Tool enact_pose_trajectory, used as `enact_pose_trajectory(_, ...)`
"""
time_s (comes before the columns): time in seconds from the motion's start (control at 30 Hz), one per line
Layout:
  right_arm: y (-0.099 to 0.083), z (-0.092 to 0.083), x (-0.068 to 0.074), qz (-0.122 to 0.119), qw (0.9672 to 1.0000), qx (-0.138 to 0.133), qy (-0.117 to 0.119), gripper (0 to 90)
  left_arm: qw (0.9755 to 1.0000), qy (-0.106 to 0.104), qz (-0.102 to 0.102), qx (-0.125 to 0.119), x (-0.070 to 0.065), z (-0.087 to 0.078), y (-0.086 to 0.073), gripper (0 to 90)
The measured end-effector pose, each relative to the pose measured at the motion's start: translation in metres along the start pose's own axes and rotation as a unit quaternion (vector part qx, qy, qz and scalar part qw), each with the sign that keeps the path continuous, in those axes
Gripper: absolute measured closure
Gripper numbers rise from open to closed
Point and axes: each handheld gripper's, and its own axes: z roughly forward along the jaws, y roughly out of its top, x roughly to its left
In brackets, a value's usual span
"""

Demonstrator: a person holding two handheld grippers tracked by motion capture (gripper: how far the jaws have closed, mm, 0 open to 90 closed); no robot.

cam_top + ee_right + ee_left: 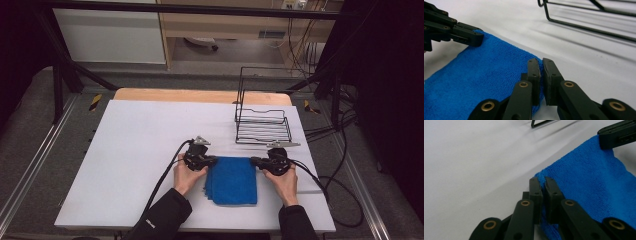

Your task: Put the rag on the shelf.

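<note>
A folded blue towel (232,182) lies on the white table (140,150) near its front edge, between the person's two hands. My left gripper (215,161) is shut on the towel's far left corner; in the left gripper view the black jaws (543,182) pinch the edge of the towel (594,182). My right gripper (252,161) is shut on the far right corner, its jaws (541,63) closed on the hem of the towel (486,80). Each gripper view shows the other gripper (616,135) (466,35) at the opposite corner.
A black wire rack (262,120) stands on the table just behind the right gripper, and its lower bars (586,25) run across the right gripper view. Cables trail from both grippers toward the table's front and right edges.
</note>
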Motion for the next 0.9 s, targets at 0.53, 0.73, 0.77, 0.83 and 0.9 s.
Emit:
enact_pose_trajectory(0.53, 0.005, -0.024, 0.021, -0.041, 0.9978, -0.051, 0.002, 85.6, 0.9976, -0.002, 0.025, -0.065, -0.015, -0.034, -0.004, 85.3)
enact_pose_trajectory(0.73, 0.007, -0.030, 0.025, -0.050, 0.9963, -0.070, 0.003, 85.7, 0.9959, 0.002, 0.033, -0.084, -0.021, -0.044, -0.004, 85.3)
enact_pose_trajectory(0.77, 0.007, -0.031, 0.026, -0.053, 0.9959, -0.073, 0.003, 85.7, 0.9958, 0.002, 0.035, -0.085, -0.021, -0.046, -0.004, 85.3)
enact_pose_trajectory(0.83, 0.008, -0.033, 0.028, -0.060, 0.9950, -0.080, 0.002, 85.7, 0.9953, 0.003, 0.035, -0.091, -0.023, -0.048, -0.004, 85.3)
enact_pose_trajectory(0.9, 0.008, -0.034, 0.029, -0.062, 0.9947, -0.082, 0.002, 85.7, 0.9947, 0.000, 0.033, -0.098, -0.024, -0.051, -0.004, 85.3)
